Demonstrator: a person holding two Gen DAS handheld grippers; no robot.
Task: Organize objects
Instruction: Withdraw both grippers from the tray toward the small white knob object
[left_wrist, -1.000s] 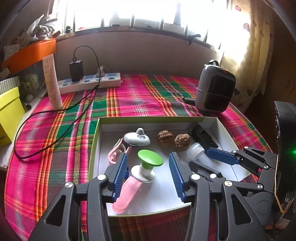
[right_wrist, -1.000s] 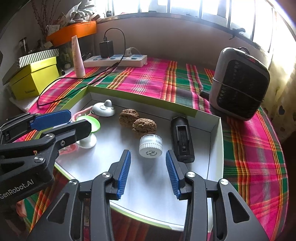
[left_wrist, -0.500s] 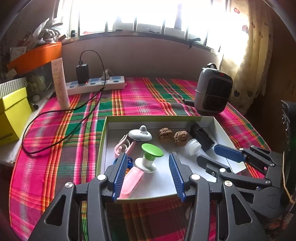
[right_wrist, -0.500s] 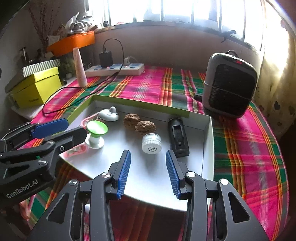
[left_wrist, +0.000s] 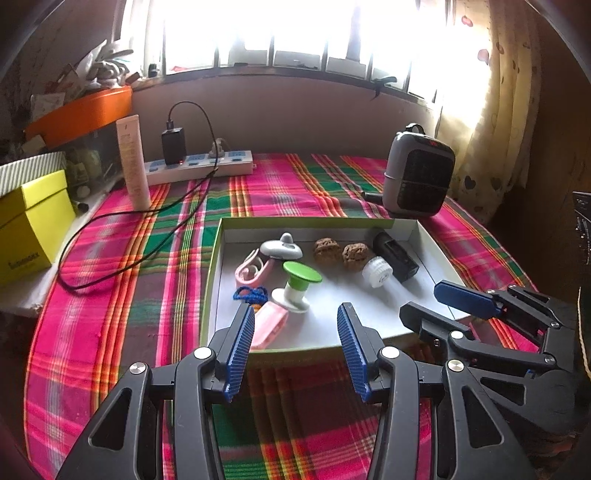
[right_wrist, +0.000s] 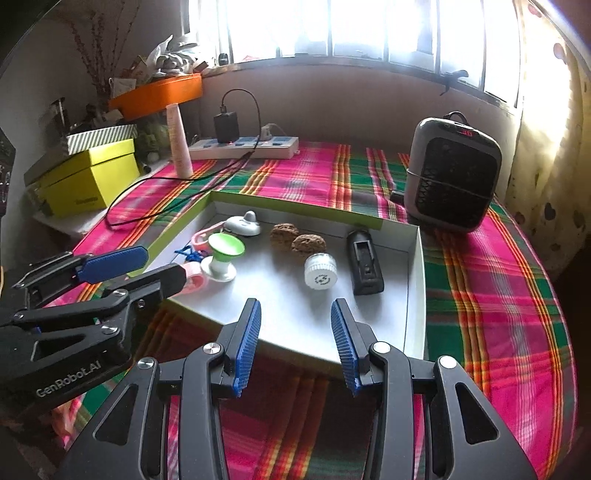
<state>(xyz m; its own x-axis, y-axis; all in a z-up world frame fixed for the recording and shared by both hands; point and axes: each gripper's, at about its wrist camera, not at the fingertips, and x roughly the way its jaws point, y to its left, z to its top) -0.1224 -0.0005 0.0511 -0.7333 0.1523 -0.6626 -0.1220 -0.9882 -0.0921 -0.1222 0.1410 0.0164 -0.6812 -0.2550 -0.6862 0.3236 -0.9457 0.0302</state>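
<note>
A shallow white box with a green rim (left_wrist: 306, 221) (right_wrist: 295, 205) lies on the plaid tablecloth. Inside it are a green-topped white stopper (left_wrist: 301, 280) (right_wrist: 224, 254), a pink tube (left_wrist: 269, 325), pink clips (left_wrist: 249, 271), a blue cord (left_wrist: 249, 294), a grey-white gadget (left_wrist: 281, 249), two walnuts (left_wrist: 327, 249) (right_wrist: 308, 243), a white cap (left_wrist: 376, 271) (right_wrist: 320, 271) and a black charger (left_wrist: 397, 254) (right_wrist: 365, 264). My left gripper (left_wrist: 295, 314) (right_wrist: 162, 264) and right gripper (right_wrist: 295, 306) (left_wrist: 424, 301) both hover open and empty at the box's near edge.
A grey heater (left_wrist: 419, 177) (right_wrist: 452, 181) stands behind the box's right corner. At the back left are a power strip (left_wrist: 199, 168) with a black charger and trailing cable, an upright cream tube (left_wrist: 133, 162) and a yellow box (left_wrist: 33, 221).
Both grippers have drawn back from over the box toward its near edge, so the box looks smaller and farther. The things inside have not moved.
</note>
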